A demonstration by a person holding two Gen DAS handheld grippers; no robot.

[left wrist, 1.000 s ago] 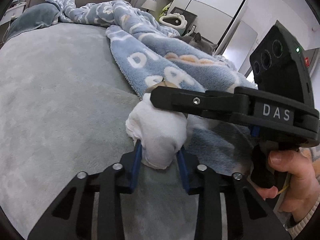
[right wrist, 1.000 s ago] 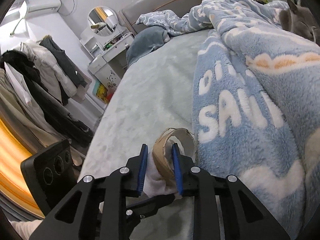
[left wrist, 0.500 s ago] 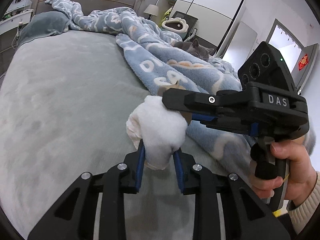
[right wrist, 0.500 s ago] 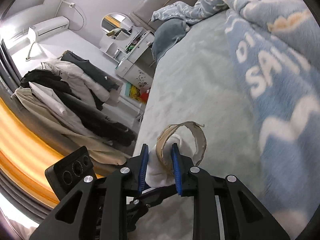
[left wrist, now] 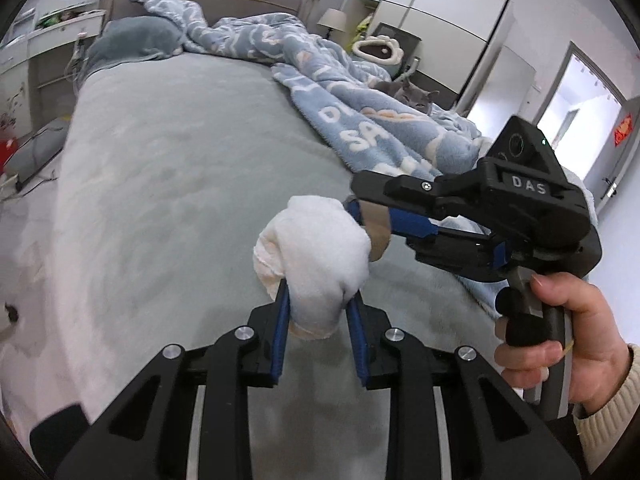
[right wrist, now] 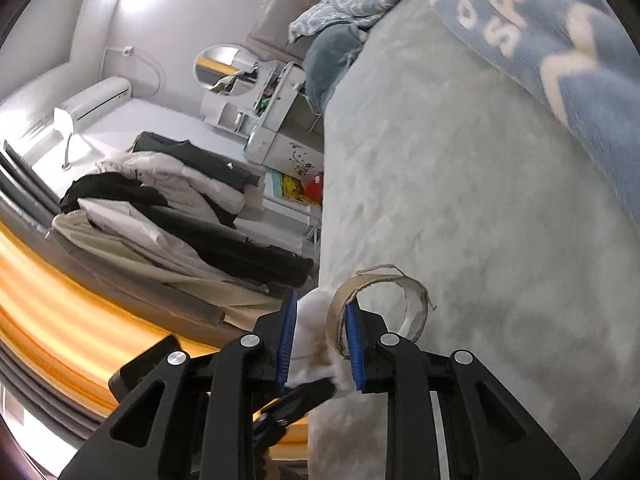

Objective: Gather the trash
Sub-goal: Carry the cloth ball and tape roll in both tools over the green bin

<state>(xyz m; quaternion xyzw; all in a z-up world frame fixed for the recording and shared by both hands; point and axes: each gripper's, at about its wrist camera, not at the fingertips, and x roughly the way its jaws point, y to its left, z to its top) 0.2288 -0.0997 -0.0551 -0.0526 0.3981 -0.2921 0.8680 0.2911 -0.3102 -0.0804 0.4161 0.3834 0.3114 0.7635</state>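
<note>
I am holding two pieces of trash above the bed [left wrist: 168, 168], one in each tool. My left tool [left wrist: 318, 320] is closed on a white wad of tissue [left wrist: 316, 248]; its blue pads press the wad's lower end from both sides, and the bulk of it bulges above them. My right tool [right wrist: 318, 340] is clamped on one wall of a torn cardboard ring [right wrist: 380, 304], the rest of the loop standing free past the fingertips. In the left wrist view the right tool [left wrist: 372, 216] comes in from the right with the cardboard just beside the tissue, perhaps touching it. The right wrist view also shows some tissue between the right tool's pads, so I cannot tell whether that tool pinches the wad as well.

Both items are lifted clear of the grey bed cover, near the edge of the blue blanket [left wrist: 360, 128], where a grey cat [left wrist: 408, 94] lies.

I judge the pick-up done and the carry to be in hand. No bin shows in either view, so the next move calls for finding one, keeping both grips firm on the way, and drawing the tools apart without tearing the tissue.
</note>
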